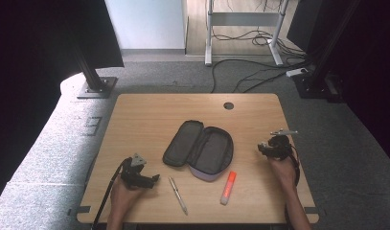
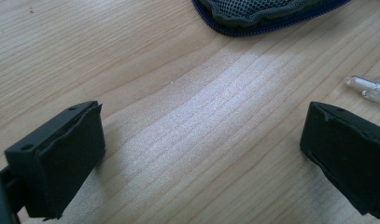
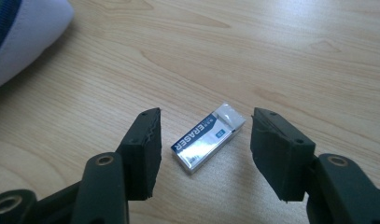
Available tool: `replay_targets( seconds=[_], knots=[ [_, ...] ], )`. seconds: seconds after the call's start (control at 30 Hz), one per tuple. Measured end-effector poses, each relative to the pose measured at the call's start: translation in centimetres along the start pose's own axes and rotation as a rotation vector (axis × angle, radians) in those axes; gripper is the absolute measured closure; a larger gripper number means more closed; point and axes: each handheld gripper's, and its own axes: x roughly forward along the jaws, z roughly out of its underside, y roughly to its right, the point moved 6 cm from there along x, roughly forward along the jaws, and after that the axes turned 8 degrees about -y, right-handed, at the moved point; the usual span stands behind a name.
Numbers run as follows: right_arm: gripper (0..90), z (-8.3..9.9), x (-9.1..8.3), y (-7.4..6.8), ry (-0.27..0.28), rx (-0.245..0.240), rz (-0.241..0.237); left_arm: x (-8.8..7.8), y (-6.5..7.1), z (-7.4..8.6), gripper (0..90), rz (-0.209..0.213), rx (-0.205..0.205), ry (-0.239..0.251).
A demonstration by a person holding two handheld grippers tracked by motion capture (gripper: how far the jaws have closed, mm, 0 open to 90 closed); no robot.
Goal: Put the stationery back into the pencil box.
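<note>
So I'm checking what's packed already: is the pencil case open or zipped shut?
Open. The pencil case lies spread flat in two halves on the table, its dark lining facing up.

1. Eraser (image 3: 208, 137): small rectangular block in a dark blue and silver paper sleeve printed "ERASER", with the white rubber end bare.
2. Lies flat on the wooden table (image 3: 281, 51), long axis running diagonally, white end pointing toward 1 o'clock and sleeve end toward 7 o'clock in the right gripper view.
3. Sits between the right gripper's (image 3: 204, 140) two black jaws, with a gap on each side and neither pad touching it.
</note>
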Motion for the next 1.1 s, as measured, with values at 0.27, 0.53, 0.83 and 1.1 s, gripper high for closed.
replay_targets(
  seconds=[0.27,0.53,0.83,1.1],
  knots=[
    [48.6,0.0,0.8,0.5,-0.008,0.011,0.021,0.0,0.0,0.0,0.0,0.000,0.000,0.000],
    [63.7,0.3,1.0,0.5,-0.008,0.001,0.032,0.0,0.0,0.0,0.0,0.000,0.000,0.000],
    [71.5,0.5,0.8,0.8,0.000,0.006,0.036,0.0,0.0,0.0,0.0,0.000,0.000,0.000],
    [71.8,0.0,-0.6,0.4,0.038,0.002,0.018,0.0,0.0,0.0,0.0,0.000,0.000,0.000]
  ],
)
